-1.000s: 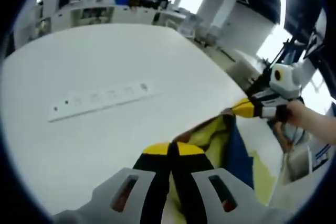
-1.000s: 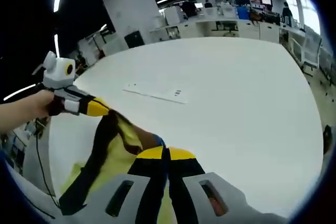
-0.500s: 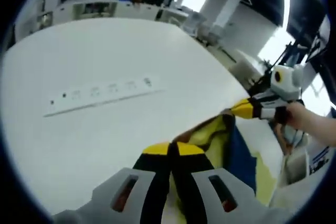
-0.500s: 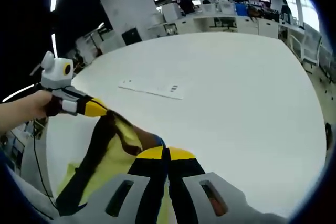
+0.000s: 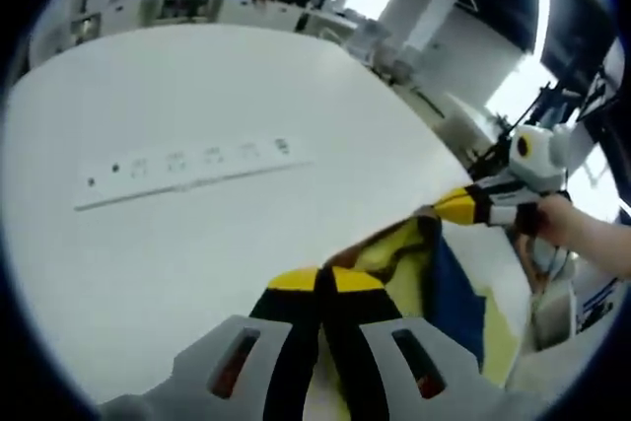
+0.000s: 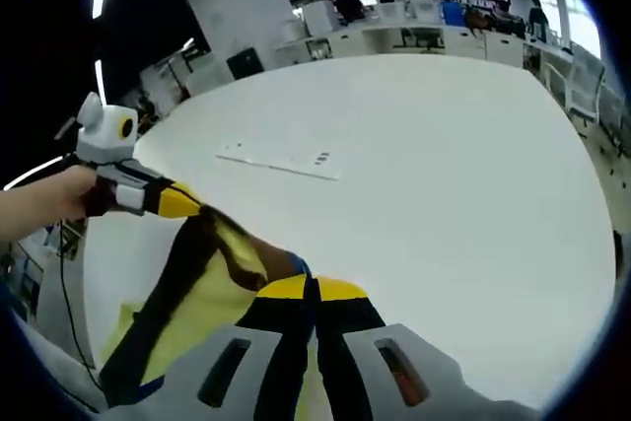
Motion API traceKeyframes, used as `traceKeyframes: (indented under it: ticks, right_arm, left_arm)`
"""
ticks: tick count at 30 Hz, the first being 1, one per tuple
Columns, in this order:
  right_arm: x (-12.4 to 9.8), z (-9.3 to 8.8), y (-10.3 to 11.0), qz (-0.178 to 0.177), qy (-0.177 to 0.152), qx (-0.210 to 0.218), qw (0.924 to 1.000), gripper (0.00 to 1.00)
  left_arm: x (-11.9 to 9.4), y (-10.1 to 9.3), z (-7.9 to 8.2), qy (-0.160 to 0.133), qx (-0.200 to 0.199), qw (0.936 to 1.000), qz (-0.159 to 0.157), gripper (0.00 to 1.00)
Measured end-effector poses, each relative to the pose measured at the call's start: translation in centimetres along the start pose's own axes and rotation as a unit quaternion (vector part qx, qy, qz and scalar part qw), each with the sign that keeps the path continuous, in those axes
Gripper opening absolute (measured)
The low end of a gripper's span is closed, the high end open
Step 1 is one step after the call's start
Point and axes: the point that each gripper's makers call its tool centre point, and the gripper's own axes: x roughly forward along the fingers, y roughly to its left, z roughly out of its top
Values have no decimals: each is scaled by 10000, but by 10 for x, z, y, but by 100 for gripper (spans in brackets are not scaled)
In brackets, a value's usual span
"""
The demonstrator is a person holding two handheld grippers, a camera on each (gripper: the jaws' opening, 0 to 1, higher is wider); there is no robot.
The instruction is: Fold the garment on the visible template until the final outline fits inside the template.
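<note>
The yellow and dark garment (image 5: 414, 263) is held stretched above the white bench (image 5: 197, 244), clamped between the left claw (image 5: 323, 283) and right claw (image 6: 312, 291). A power strip (image 5: 187, 167) is recessed in the bench.

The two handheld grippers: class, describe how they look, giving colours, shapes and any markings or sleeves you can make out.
Each gripper has pale grey moulded jaw arms with slotted openings, black inner faces and yellow tips: the left gripper, the right gripper. Seen from the side, the right gripper shows black and white bands behind its yellow tip, as does the left gripper. The hand shows no sleeve.
</note>
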Motion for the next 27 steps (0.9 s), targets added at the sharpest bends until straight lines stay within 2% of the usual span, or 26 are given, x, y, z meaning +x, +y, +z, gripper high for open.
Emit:
traceKeyframes:
  ticks: [27]
  right_arm:
    - [15, -8, -9, -25, 114, 24, 9999, 1]
  left_arm:
    - [13, 9, -9, 146, -108, 9998, -38, 0]
